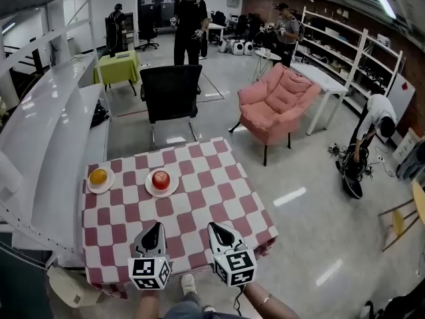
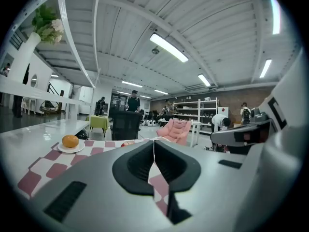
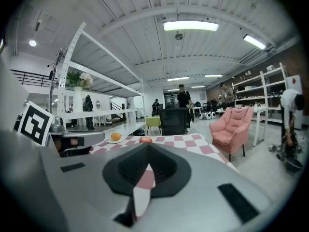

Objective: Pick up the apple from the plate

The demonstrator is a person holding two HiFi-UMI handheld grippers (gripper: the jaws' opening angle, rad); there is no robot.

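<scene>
A red apple (image 1: 161,179) rests on a small white plate (image 1: 149,190) near the far side of the checkered table (image 1: 219,191). It is also in the right gripper view, as the apple (image 3: 145,139) just over the jaw tips, and in the left gripper view only a sliver of the apple (image 2: 126,143) shows. My left gripper (image 1: 157,225) (image 2: 154,141) hovers over the table's near part, shut and empty, pointing toward the apple. My right gripper (image 1: 214,226) (image 3: 147,145) is beside it, jaw tips together, nothing held.
An orange (image 1: 98,176) (image 2: 70,141) (image 3: 116,137) sits on its own plate left of the apple. A black chair (image 1: 171,92) stands behind the table, a pink armchair (image 1: 279,98) to the back right, white shelving (image 1: 46,131) along the left. People stand far behind.
</scene>
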